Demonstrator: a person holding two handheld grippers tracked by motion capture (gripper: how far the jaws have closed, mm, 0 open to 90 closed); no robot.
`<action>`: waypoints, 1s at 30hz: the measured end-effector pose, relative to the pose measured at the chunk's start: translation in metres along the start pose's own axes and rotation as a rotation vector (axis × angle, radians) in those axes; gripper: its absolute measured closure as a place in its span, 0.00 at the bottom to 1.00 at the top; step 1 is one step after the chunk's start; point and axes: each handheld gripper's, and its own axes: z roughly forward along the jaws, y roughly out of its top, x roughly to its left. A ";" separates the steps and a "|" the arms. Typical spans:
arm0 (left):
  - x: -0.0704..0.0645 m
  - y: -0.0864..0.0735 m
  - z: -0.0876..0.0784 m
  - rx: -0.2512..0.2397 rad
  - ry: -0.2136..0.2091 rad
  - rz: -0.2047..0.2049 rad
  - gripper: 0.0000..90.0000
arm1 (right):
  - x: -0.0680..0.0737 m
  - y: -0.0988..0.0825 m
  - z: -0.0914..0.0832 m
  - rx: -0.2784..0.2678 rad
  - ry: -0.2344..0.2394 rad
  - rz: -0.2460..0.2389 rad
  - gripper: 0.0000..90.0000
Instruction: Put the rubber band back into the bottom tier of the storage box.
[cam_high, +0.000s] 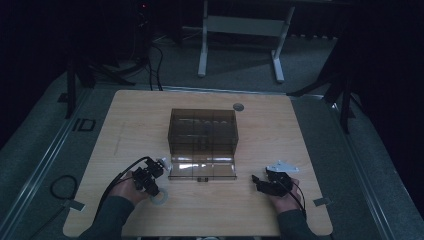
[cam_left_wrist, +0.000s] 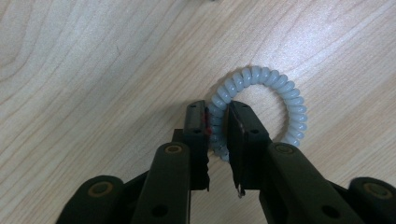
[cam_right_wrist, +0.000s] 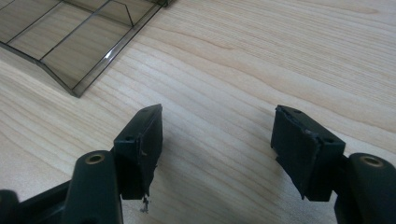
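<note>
Left jaws: black, closed on the near side of a pale blue-grey spiral plastic hair tie (cam_left_wrist: 261, 105), pinching its coil between the pads.
Hair tie position: flat on the light wooden worktop (cam_left_wrist: 93, 70), near the front left, under the left gripper (cam_high: 150, 186).
Step in hand: securing the grip, judged from the pinch on one strand.
Doing it well: squeeze firm across the coil, lift straight up, avoid stretching or snagging the loop.
Right jaws: wide apart, holding nothing, right gripper (cam_right_wrist: 217, 140) just above bare wood.
Farther out: smoky transparent plastic compartment box (cam_high: 202, 132) at the centre, front flap lowered.
</note>
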 end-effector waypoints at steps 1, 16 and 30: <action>-0.001 0.000 0.000 0.003 0.006 0.003 0.88 | 0.000 0.000 0.000 0.000 0.000 0.000 0.37; -0.002 0.006 0.000 0.046 0.002 0.025 0.92 | 0.000 0.000 0.000 0.000 0.000 -0.001 0.37; 0.000 0.003 -0.014 0.003 -0.024 0.020 0.92 | 0.000 0.000 0.000 0.000 0.000 0.000 0.37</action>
